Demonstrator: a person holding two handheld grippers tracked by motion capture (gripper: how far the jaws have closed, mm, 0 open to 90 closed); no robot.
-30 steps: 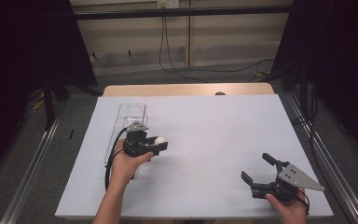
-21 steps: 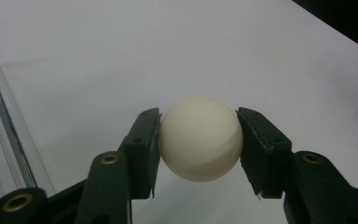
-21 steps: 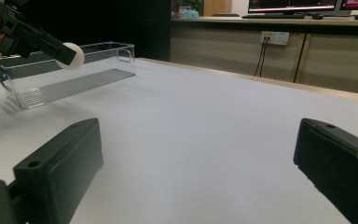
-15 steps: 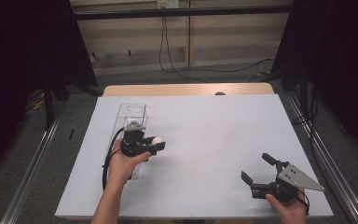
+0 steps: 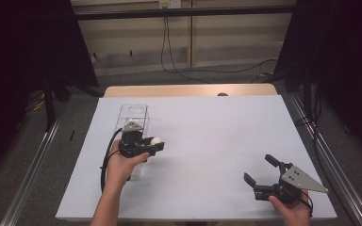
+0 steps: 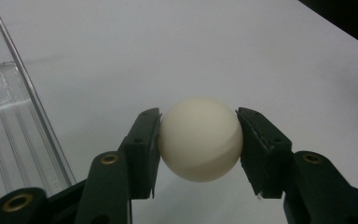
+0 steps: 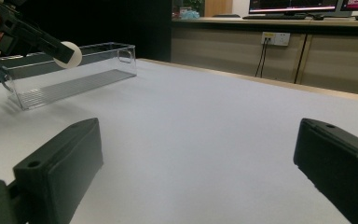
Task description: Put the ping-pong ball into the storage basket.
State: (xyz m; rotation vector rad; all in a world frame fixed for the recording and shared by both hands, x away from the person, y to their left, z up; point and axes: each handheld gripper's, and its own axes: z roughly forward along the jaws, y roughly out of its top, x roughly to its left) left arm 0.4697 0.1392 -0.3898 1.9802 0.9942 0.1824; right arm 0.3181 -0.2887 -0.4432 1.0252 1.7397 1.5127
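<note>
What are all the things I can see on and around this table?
ball: one, creamy white, held between the left gripper's jaws above the table
box: one, clear plastic, long and open-topped, on the left of the table
table: one, white top with a wooden strip at the far edge
cables: a few, black, on the floor and wall behind the table
screens: two, lit, on the far counter in the right gripper view
left gripper: one, black, shut on the ball
right gripper: one, black, open, low at the right near corner
</note>
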